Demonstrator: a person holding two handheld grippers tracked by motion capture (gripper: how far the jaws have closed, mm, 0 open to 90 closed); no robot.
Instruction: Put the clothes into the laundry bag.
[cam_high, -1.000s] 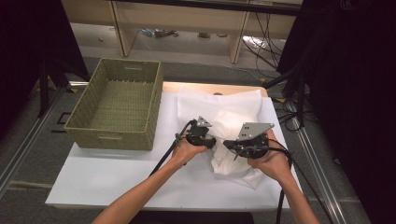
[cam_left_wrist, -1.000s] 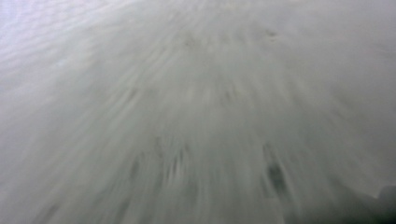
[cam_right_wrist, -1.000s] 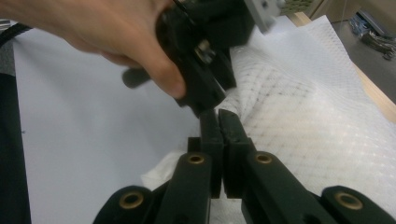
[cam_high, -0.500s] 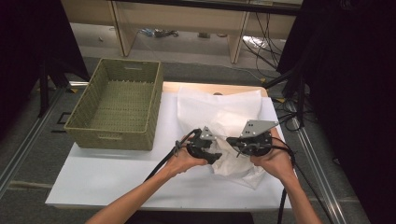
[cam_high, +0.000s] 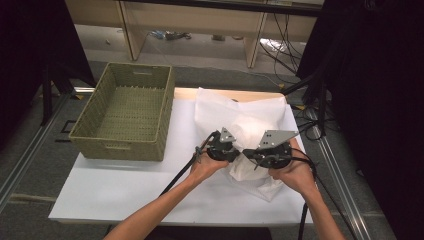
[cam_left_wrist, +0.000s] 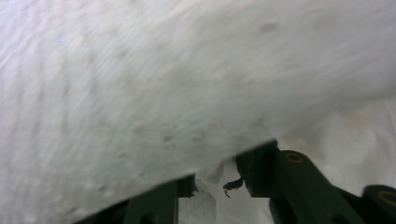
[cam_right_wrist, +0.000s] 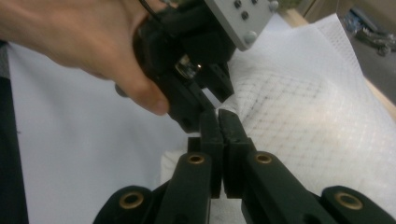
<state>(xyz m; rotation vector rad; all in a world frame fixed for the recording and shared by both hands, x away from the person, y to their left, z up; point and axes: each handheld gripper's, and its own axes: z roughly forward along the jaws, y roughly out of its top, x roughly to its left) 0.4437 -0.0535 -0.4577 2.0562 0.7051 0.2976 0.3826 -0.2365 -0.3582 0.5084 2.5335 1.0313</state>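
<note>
- Since a second ago, left gripper (cam_high: 227, 148) has slid right onto the cloth (cam_high: 250, 125), its fingers just closing around a fold; whether they pinch yet, I cannot tell.
- Basket (cam_high: 125, 115) sits at bench (cam_high: 125, 190) left; cloth lies right, bunched between grippers.
- Right gripper (cam_right_wrist: 218, 116): fingers clamped on the cloth edge. I'd hold it steady while the left bites.

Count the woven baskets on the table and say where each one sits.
1. A single green woven basket sits at the far left of the white table, left of the white cloth; nothing suggests another is hidden.
</note>
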